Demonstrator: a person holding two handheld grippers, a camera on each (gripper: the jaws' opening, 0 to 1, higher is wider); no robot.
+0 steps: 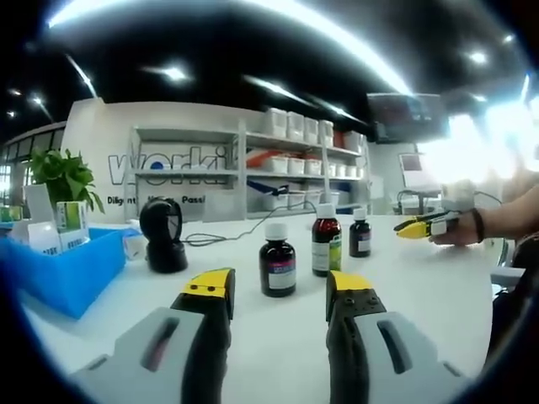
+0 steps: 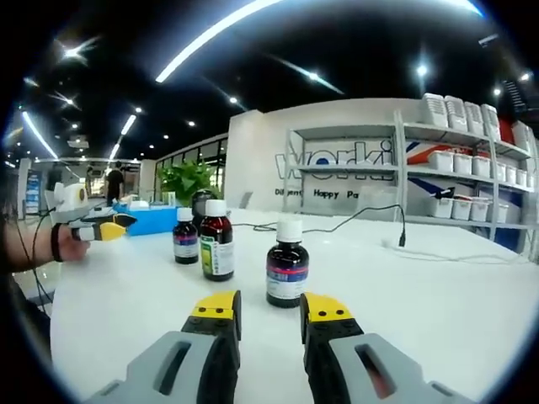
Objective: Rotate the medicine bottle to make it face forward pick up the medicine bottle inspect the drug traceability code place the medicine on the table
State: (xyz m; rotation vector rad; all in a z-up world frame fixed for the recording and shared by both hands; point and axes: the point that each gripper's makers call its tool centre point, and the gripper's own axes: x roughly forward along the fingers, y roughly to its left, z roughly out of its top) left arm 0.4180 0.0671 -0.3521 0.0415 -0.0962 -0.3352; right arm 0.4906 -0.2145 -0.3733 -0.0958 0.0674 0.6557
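Three dark medicine bottles with white caps stand upright on the white table. In the left gripper view the nearest bottle (image 1: 277, 265) has a purple label, a taller green-labelled bottle (image 1: 326, 241) stands behind it, and a small bottle (image 1: 360, 234) is farther right. My left gripper (image 1: 278, 288) is open just short of the nearest bottle, touching nothing. In the right gripper view the purple-labelled bottle (image 2: 287, 266) stands just ahead of my open right gripper (image 2: 271, 308). The taller bottle (image 2: 216, 241) and the small bottle (image 2: 185, 238) stand to its left.
A black scanner (image 1: 164, 236) with its cable, a blue bin (image 1: 63, 273) of boxes and a potted plant (image 1: 64, 177) sit at the left. A hand holds the right gripper (image 1: 424, 225) at the far right. Shelves (image 2: 438, 168) of white bins line the back wall.
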